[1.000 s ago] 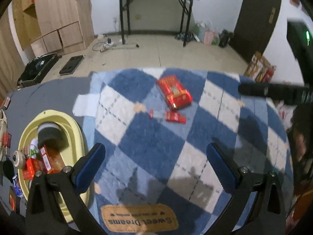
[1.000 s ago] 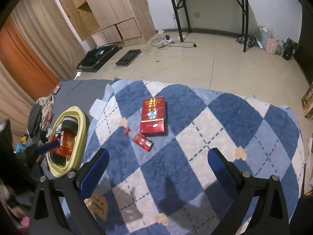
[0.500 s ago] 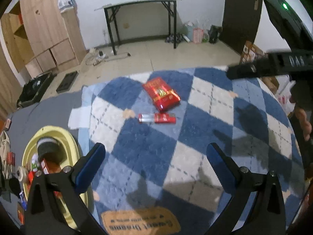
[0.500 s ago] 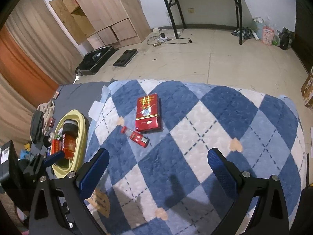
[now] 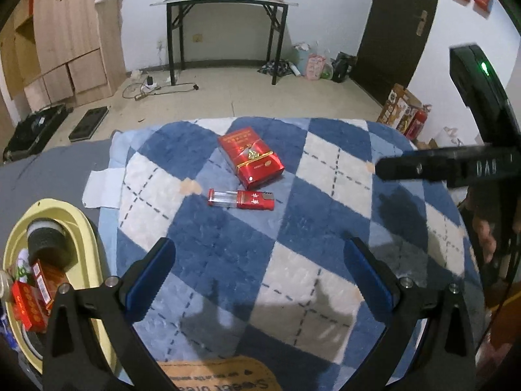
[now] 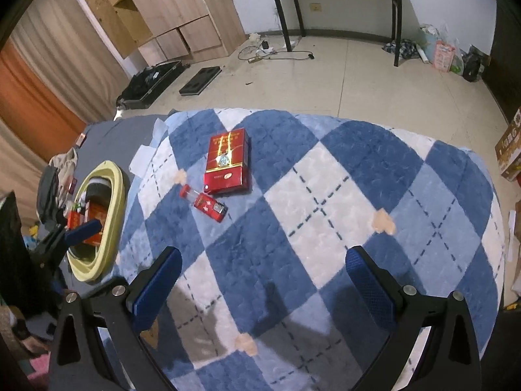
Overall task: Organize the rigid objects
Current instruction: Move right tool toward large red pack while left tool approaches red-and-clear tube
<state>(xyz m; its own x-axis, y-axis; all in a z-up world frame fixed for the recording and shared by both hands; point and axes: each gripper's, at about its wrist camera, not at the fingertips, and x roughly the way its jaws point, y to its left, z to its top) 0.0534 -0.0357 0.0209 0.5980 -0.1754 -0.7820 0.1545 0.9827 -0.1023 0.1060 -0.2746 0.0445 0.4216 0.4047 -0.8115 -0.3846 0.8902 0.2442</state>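
Note:
A red box (image 5: 250,157) (image 6: 227,164) lies flat on the blue and white checked blanket (image 5: 293,234) (image 6: 325,215). Just in front of it lies a small red and clear lighter (image 5: 241,198) (image 6: 204,202). At the left, a yellow basin (image 5: 83,228) (image 6: 114,195) holds several items, among them red boxes and a dark roll. My left gripper (image 5: 260,270) hovers open above the near blanket, empty. My right gripper (image 6: 262,275) is open too, with nothing between its fingers. In the left wrist view the right tool's black body (image 5: 456,166) reaches in from the right.
A grey sheet (image 5: 49,176) lies under the basin. Beyond the bed are bare floor, a black-legged table (image 5: 224,26) at the wall, wooden cabinets (image 6: 169,9), a dark door (image 5: 397,26), and boxes (image 5: 400,110) at the right. A person's hand (image 5: 485,231) shows at the right edge.
Both grippers have shifted their view over the blanket; the red box and lighter now sit closer to centre in the left wrist view. Both grippers stayed open.

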